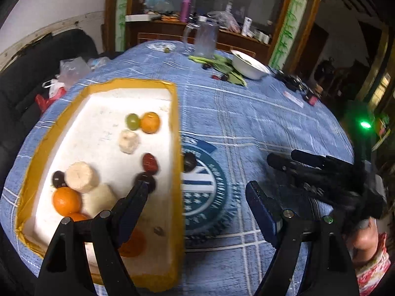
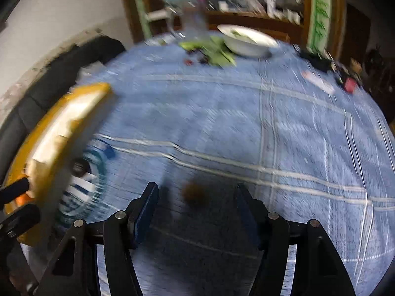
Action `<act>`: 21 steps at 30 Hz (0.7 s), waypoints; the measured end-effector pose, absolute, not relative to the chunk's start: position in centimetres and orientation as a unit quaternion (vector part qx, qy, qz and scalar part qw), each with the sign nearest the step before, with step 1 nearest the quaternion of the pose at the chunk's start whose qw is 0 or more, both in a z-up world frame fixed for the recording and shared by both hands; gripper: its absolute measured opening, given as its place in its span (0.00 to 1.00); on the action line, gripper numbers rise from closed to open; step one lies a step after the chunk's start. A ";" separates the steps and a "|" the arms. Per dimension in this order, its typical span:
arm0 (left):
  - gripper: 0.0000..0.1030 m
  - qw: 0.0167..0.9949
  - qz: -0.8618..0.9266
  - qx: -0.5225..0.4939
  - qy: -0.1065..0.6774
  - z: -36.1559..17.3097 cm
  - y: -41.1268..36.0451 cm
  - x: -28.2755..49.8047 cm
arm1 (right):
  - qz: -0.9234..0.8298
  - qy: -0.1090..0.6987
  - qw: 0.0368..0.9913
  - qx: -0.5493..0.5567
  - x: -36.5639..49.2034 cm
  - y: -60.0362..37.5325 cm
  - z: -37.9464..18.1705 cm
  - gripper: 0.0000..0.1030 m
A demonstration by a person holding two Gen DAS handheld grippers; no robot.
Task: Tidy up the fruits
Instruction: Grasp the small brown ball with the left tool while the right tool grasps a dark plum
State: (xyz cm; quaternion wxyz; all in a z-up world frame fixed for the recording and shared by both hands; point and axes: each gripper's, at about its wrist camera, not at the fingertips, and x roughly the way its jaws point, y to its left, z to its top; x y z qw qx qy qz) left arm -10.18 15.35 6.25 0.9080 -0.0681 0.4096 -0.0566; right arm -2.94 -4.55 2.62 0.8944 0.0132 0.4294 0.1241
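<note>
A white foam tray with a yellow rim [image 1: 175, 113] lies on the blue tablecloth and holds oranges [image 1: 150, 122], a green grape [image 1: 132, 121], banana pieces [image 1: 81, 177], a red date [image 1: 149, 163] and dark fruits [image 1: 145, 181]. One dark fruit [image 1: 189, 161] lies on the cloth beside the tray. My left gripper [image 1: 197, 190] is open, its left finger over the tray. My right gripper [image 2: 195, 192] is open over a small brown fruit [image 2: 195, 193] on the cloth; it also shows in the left wrist view [image 1: 279, 159]. The right wrist view is blurred.
A white bowl [image 1: 249, 67], green vegetables [image 1: 222, 65] and a glass mug [image 1: 205, 40] stand at the far side of the table. Small items [image 1: 293, 81] lie at the far right. A dark sofa with plastic bags [image 1: 61, 79] is to the left.
</note>
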 end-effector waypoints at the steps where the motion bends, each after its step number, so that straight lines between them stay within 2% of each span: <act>1: 0.78 0.910 -0.053 -0.073 0.404 6.5 15.9 -10.3 | 0.151 0.416 0.897 0.008 -3.3 -3.6 3.3 0.66; 7: 0.78 0.919 -0.036 -0.106 0.379 7.8 18.9 -11.1 | 0.287 0.397 0.870 -0.051 -3.3 3.8 3.6 0.64; 9: 0.78 0.918 -0.030 -0.113 0.378 7.8 19.9 -11.3 | 0.296 0.403 0.863 -0.075 -2.7 5.7 2.9 0.55; 10: 0.78 0.918 -0.028 -0.116 0.379 7.8 20.3 -11.4 | 0.303 0.409 0.857 -0.082 -2.3 6.5 2.5 0.53; 12: 0.78 0.916 -0.021 -0.124 0.381 7.6 21.1 -11.4 | 0.304 0.417 0.851 -0.099 -1.8 7.8 1.9 0.40; 15: 0.78 0.913 -0.021 -0.137 0.383 7.3 21.7 -11.3 | 0.309 0.428 0.843 -0.098 -1.0 8.5 1.3 0.28; 21: 0.78 0.912 -0.039 -0.130 0.386 7.3 20.3 -10.9 | 0.288 0.421 0.857 -0.065 -1.8 5.6 2.5 0.27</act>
